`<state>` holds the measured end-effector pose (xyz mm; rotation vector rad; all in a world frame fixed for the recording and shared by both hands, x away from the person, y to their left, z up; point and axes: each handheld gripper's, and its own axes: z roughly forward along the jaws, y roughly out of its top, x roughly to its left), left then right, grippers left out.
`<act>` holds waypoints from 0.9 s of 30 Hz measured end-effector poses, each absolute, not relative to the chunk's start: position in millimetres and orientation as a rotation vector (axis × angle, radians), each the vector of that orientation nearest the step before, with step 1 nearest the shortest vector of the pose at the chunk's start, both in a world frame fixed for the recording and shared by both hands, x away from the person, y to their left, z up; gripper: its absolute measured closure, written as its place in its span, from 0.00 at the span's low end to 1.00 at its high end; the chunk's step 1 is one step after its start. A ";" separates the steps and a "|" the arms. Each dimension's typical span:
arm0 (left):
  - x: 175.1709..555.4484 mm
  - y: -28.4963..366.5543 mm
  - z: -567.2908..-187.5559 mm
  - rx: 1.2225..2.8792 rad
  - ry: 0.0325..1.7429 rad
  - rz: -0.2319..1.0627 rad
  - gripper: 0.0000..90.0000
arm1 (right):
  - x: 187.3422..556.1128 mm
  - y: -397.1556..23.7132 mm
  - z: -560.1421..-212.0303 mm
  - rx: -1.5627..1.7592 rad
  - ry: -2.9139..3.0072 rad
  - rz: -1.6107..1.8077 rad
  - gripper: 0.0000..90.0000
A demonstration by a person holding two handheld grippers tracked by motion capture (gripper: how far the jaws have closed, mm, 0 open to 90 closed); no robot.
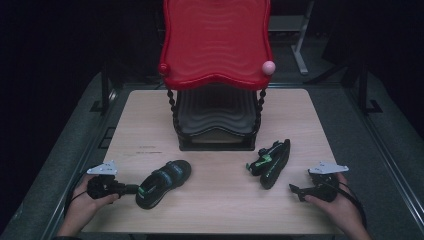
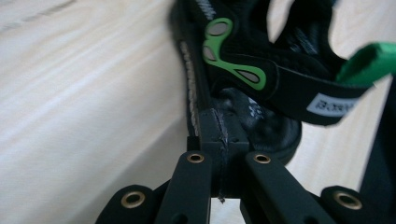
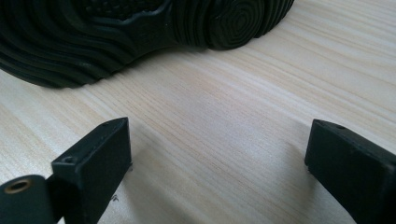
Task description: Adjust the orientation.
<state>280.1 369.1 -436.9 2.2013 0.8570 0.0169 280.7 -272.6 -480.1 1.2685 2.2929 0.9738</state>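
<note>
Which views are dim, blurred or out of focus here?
High view: dim, surroundings nearly black, lit table and red rack clear. Left gripper view: bright table, the sandal soft and blurry close up. Right gripper view: evenly lit, wood grain and the sandal sole sharp, jaws slightly soft.

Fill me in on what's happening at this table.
A person holds a gripper in each hand. The left gripper is shut on the edge of a black sandal with green accents lying on the light wooden table. The right gripper is open, empty, near a second black sandal on its side. A red two-tier rack stands behind.
</note>
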 end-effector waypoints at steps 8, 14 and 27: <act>267.3 359.1 -442.5 2.171 0.782 -0.072 1.00 | 281.2 -272.4 -480.1 1.270 2.291 0.973 0.07; 263.9 347.0 -442.8 2.187 0.733 -0.108 1.00 | 281.4 -272.3 -480.2 1.271 2.290 0.972 0.07; 264.0 340.3 -438.1 2.208 0.697 -0.070 1.00 | 281.3 -272.3 -480.1 1.271 2.290 0.973 0.07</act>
